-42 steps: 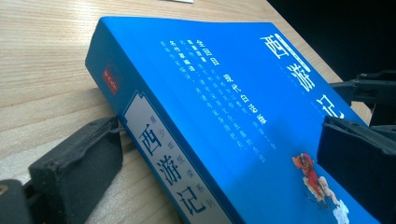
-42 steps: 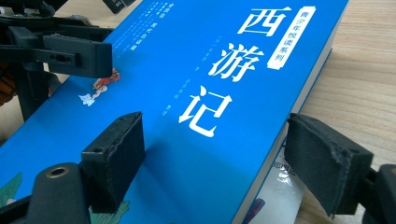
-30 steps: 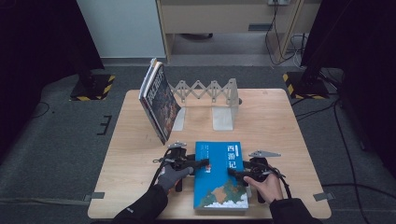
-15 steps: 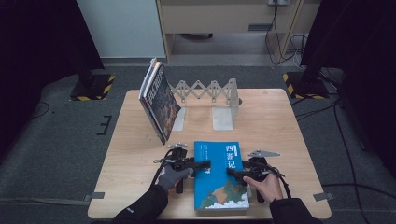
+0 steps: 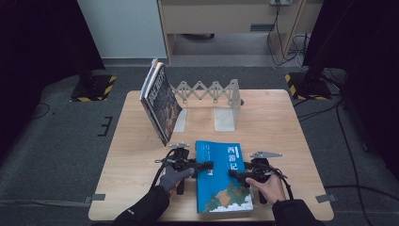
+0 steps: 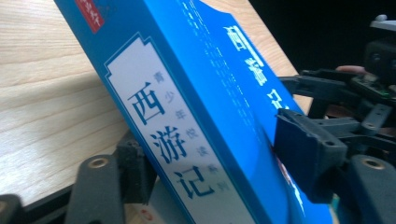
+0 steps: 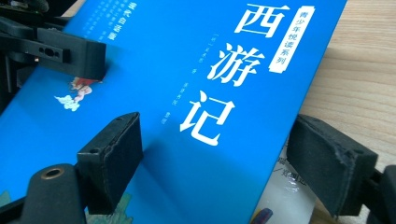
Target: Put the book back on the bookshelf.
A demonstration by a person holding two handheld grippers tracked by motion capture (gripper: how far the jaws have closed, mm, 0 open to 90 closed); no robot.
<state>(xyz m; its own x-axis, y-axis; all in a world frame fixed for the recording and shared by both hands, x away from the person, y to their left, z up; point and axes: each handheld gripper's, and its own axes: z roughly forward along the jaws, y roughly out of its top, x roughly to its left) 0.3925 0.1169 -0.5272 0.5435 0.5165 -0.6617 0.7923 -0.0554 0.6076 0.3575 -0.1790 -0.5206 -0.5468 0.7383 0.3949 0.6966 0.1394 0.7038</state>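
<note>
A blue book [image 5: 223, 176] with white Chinese title characters lies flat on the wooden table [image 5: 282, 122] near its front edge. My left gripper [image 5: 207, 168] reaches in from the book's left edge. Its jaws have just been closing, and in the left gripper view the book's spine [image 6: 187, 140] runs between them, one pad under the edge and one on the cover. My right gripper [image 5: 234, 173] holds the opposite edge. In the right gripper view one pad lies on the blue cover [image 7: 210, 70] and the other under the book.
A dark-covered book [image 5: 160, 101] leans upright against a metal accordion book rack [image 5: 211, 94] at the back of the table. Bare wood lies to the right of the rack. The table's front edge runs just below both hands.
</note>
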